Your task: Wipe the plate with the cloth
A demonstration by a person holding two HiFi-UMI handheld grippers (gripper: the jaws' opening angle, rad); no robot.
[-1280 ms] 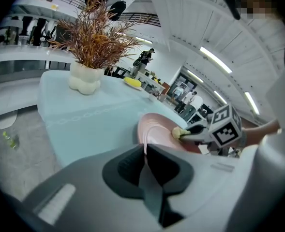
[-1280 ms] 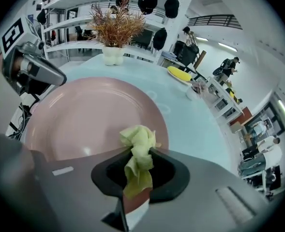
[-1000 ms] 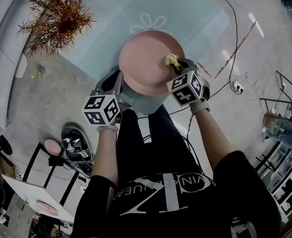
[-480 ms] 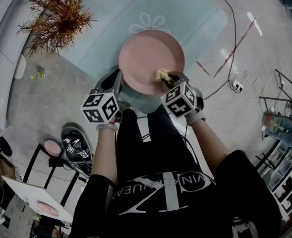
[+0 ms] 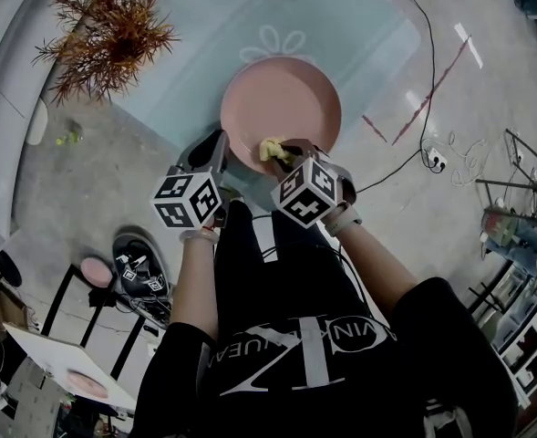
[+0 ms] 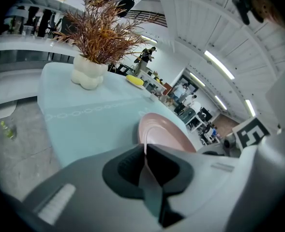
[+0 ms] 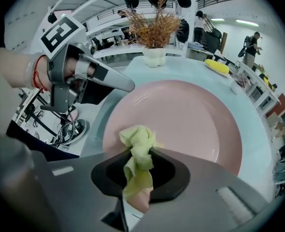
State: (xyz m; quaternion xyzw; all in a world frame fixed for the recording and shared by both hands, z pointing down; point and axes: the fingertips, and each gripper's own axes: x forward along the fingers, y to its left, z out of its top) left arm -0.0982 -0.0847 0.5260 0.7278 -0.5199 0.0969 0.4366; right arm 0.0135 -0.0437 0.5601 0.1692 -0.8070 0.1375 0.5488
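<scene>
Two tools share the job at a pink plate (image 5: 286, 85) on the pale blue worktop (image 5: 195, 57). The left hand-held gripper (image 6: 144, 163) is closed on the plate's near-left rim, apparently steadying it. The right hand-held gripper (image 7: 140, 170) pinches a bunched yellow-green cloth (image 7: 138, 141) that sits at the plate's near rim. Wiping looks well under way. No dirt is visible to judge by, so how much of the plate remains cannot be told. Over the past second the cloth has swept from the plate's right rim along its near edge, towards the left hand-held gripper.
</scene>
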